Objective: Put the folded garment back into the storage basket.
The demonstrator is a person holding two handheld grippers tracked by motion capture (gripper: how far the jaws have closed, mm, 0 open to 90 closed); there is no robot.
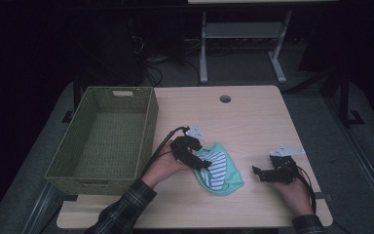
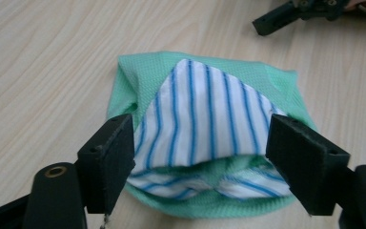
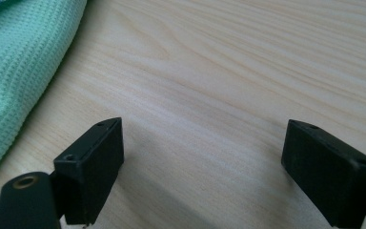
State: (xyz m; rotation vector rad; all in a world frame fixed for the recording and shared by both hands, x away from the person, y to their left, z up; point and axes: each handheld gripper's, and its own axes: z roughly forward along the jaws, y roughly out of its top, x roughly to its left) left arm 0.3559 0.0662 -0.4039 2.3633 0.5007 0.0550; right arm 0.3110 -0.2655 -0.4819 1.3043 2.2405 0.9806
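Green-and-striped cloth (image 2: 205,124) lies released between wide left gripper (image 2: 200,157); right gripper (image 3: 202,162) empty, open.

Light wooden table (image 1: 253,117) with green woven basket (image 1: 102,141) at left, folded green-and-striped cloth (image 1: 219,170) near front.

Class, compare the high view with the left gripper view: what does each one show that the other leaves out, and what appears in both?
High view: the green woven basket standing left of the cloth, the round hole in the table, the person's sleeves and both hands, and the floor and desk legs beyond.

Left gripper view: the mesh weave of the green cloth and the blue stripes of the white fabric folded inside it, seen between the left gripper's open jaws.

Both: the folded garment, the wooden table and the right gripper, apart from the cloth.
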